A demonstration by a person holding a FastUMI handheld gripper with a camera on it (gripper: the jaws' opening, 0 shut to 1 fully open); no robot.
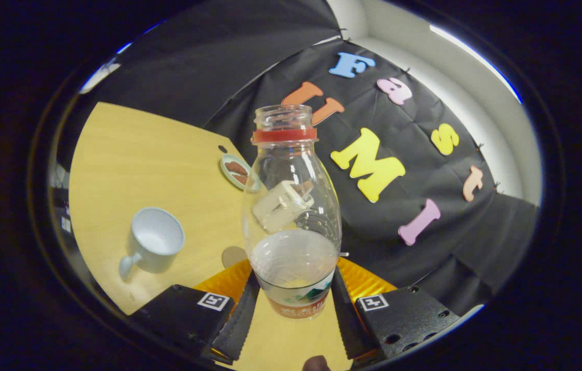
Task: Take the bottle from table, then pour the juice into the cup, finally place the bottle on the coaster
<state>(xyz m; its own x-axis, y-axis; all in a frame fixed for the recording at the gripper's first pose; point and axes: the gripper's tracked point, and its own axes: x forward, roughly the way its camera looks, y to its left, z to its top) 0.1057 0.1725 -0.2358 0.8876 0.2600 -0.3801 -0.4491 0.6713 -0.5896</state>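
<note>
While gripper (291,309) clamped bottle (292,216) low on body, both fingers pressing sides, bottle stood between them, uncapped, lifted off table (131,149) it seemed. Cup (154,245) sat near table's front-left edge, coaster (236,171) at far edge behind bottle. Risk: low grip on smooth plastic, bottle could pivot when tipped; open neck spilling short of cup.

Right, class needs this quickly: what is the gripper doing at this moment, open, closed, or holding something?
Gripper: closed on the clear plastic bottle with the red neck ring, jaws pressing its lower body from both sides, bottle lifted above the table.
</note>
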